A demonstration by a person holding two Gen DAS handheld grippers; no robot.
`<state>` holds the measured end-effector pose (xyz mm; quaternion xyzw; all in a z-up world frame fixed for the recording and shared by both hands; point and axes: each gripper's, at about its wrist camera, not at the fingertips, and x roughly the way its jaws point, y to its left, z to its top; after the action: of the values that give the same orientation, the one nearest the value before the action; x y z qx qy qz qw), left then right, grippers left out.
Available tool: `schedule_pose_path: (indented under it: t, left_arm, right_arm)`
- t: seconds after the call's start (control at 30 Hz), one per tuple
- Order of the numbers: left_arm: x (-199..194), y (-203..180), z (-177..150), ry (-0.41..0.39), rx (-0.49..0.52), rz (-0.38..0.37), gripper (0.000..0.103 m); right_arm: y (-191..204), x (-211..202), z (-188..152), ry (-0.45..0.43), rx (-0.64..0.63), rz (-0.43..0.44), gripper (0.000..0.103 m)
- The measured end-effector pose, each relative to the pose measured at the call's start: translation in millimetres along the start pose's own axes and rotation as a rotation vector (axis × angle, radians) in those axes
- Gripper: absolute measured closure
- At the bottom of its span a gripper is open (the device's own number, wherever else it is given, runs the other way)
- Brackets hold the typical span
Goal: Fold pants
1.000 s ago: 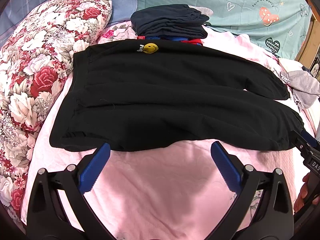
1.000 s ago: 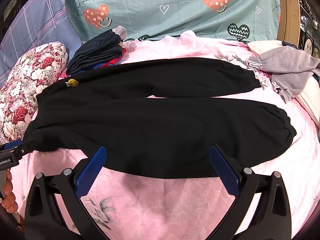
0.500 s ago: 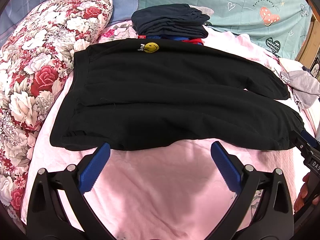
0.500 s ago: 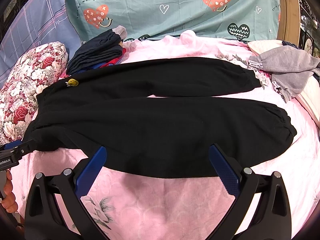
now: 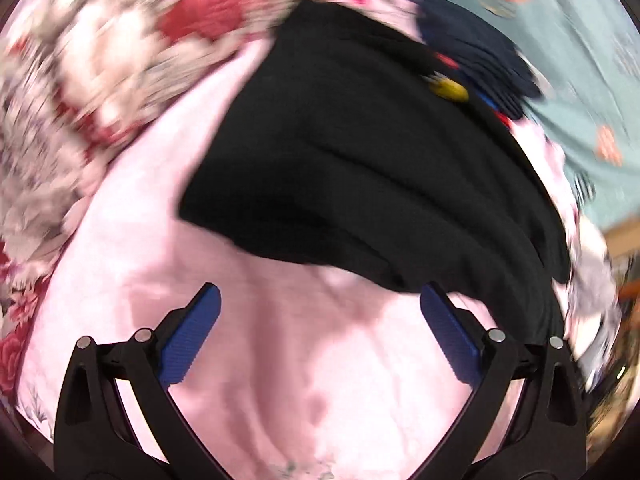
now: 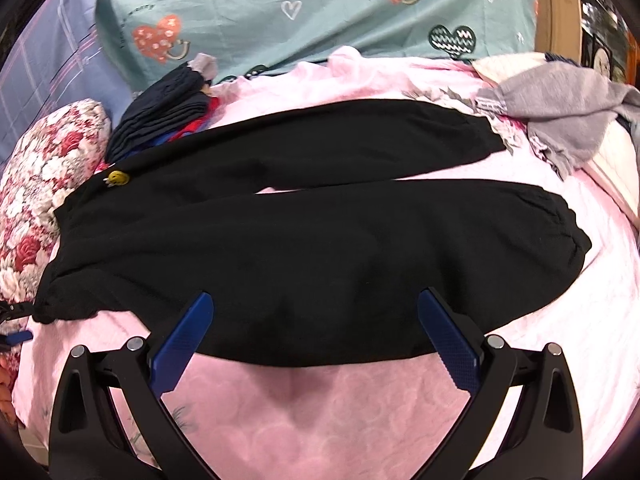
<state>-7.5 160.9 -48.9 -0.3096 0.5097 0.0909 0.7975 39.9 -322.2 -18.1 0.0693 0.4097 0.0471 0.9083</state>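
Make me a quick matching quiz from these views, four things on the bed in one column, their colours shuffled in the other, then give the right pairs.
Things:
1. pants
2. smiley badge
3. crumpled garment
4. gripper pads

Colours:
A. grey
B. blue
C. black
D. yellow

Pairs: 1-C, 2-D, 3-A, 4-B
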Motion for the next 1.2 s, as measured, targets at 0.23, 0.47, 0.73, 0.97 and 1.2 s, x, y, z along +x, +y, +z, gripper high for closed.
schedule_pose_path:
  t: [0.23, 0.47, 0.73, 0.97, 1.2]
  left_arm:
    - [24.0, 1.4, 19.4, 0.108, -0.096, -0.124, 0.008]
    - [42.7, -18.8, 35.4, 0.079, -0.044, -0.071, 0.067]
    - [50.6, -4.6, 42.0, 0.065, -0.087, -0.084, 0.085]
    - [50.5, -13.5, 42.2, 0.044, -0.037, -0.068, 0.082]
    - [52.3, -8.4, 45.6, 0.051, -0.08, -0.101, 0.082]
  right_arm:
    - [-5.5, 11.4, 2.4, 0.018, -0.004, -0.002, 0.001]
    - [-25.1, 10.8, 5.3, 0.018, 0.017, -0.027, 0.001]
    - [-112.0, -7.9, 17.1, 0.036, 0.148, -0.193, 0.001]
    - [-189.2, -10.1, 14.7, 0.061, 0.294, -0.34, 0.001]
    - [-210.6, 13.3, 15.9, 0.114, 0.332, -0.347, 0.026]
